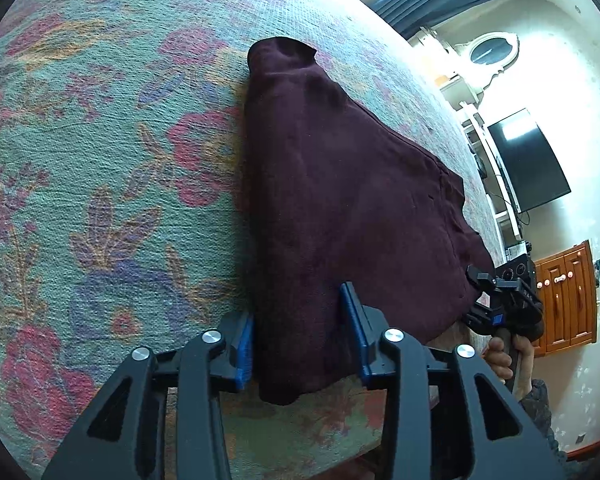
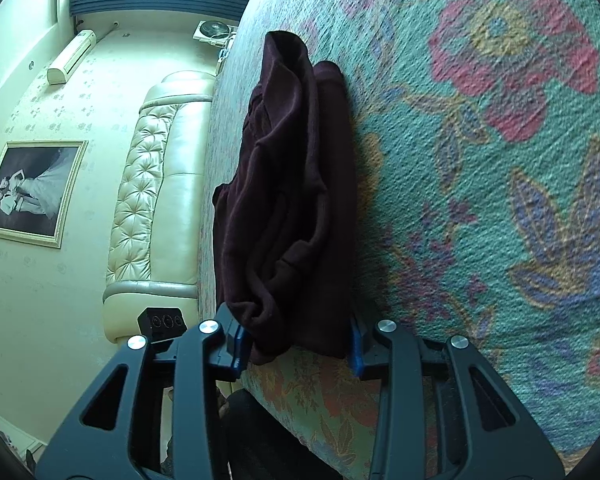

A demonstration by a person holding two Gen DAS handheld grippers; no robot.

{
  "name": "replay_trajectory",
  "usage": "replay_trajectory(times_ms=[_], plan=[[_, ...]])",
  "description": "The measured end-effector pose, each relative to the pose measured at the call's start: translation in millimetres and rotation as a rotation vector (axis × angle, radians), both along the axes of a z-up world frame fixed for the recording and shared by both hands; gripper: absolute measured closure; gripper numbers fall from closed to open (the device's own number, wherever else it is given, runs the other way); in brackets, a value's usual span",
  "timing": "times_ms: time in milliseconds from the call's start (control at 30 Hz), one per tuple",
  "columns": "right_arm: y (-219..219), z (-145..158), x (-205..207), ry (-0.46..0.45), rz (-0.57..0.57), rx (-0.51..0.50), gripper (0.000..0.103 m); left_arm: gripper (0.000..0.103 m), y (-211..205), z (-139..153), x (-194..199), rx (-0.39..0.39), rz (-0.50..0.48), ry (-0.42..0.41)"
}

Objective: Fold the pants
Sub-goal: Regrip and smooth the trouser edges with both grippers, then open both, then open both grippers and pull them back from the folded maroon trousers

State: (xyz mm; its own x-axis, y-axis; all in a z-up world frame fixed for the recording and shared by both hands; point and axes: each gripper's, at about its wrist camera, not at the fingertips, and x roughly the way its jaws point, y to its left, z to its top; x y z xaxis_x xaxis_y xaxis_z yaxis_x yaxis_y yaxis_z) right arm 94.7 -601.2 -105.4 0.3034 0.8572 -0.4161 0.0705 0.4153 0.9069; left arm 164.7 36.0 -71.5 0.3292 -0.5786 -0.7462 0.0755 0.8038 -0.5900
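Dark maroon pants [image 1: 340,184] lie folded on a floral bedspread [image 1: 100,160], near its front edge. My left gripper [image 1: 302,340] is open, its blue-padded fingers [image 1: 244,344] straddling the near corner of the pants. My right gripper [image 2: 296,340] is open too, with its fingers on either side of the other near corner of the pants [image 2: 284,200], where the layers bunch up. In the left wrist view the right gripper [image 1: 500,300] shows at the pants' right edge, held by a hand.
The bedspread [image 2: 480,200] stretches wide past the pants. A cream tufted headboard [image 2: 152,200] bounds one side. A television [image 1: 528,160] and a wooden cabinet [image 1: 568,296] stand beyond the bed's other side.
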Motion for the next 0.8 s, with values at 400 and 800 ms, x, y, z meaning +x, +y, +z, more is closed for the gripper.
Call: replay_trajectory(times_ms=[400,800], plan=[[-17.8,4.2,-18.5,0.003,-0.018,-0.023,0.056,0.03,-21.5,3.6,-13.9,0.077,0.003,-0.047],[-0.5,30.0,-73.4,-0.075,-0.017,-0.31,0.045,0.019,-40.9,3.1,-48.0,0.252,0.055,-0.086]])
